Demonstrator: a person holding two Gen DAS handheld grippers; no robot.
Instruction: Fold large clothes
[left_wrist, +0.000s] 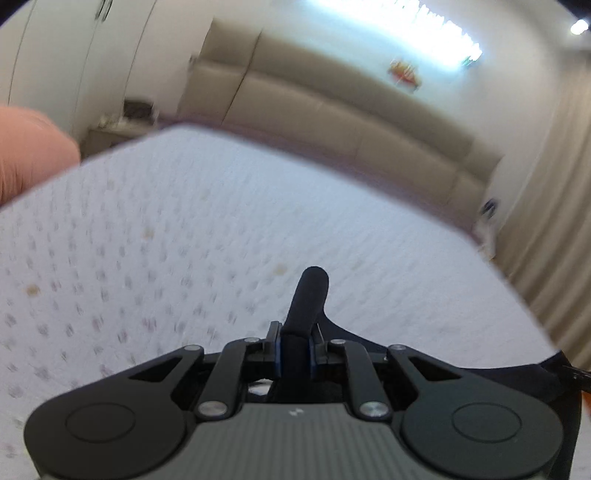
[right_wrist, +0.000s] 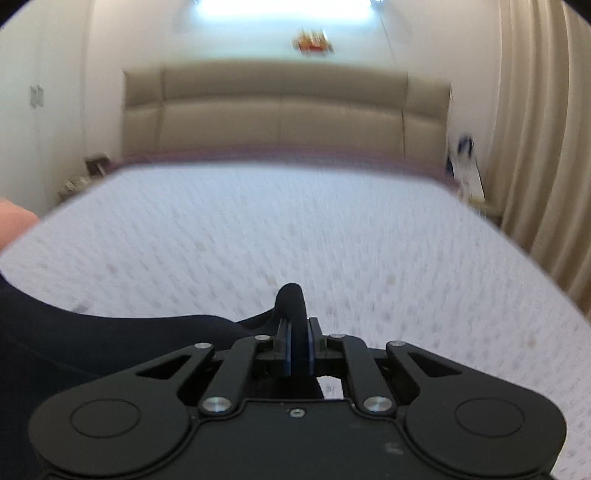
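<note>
My left gripper (left_wrist: 295, 347) is shut on a pinched fold of a dark navy garment (left_wrist: 308, 295), which sticks up between the jaws and trails off to the right (left_wrist: 550, 373). My right gripper (right_wrist: 298, 347) is shut on another fold of the same dark garment (right_wrist: 291, 302); the cloth hangs away to the left (right_wrist: 74, 343). Both grippers are held above a white patterned bed (left_wrist: 184, 229), also seen in the right wrist view (right_wrist: 295, 229). Most of the garment is hidden below the grippers. Both views are motion-blurred.
A beige padded headboard (right_wrist: 280, 114) stands at the far end of the bed. Beige curtains (right_wrist: 543, 147) hang on the right. A small bedside table (left_wrist: 110, 129) is at the far left. A fingertip (left_wrist: 33, 151) shows at the left edge.
</note>
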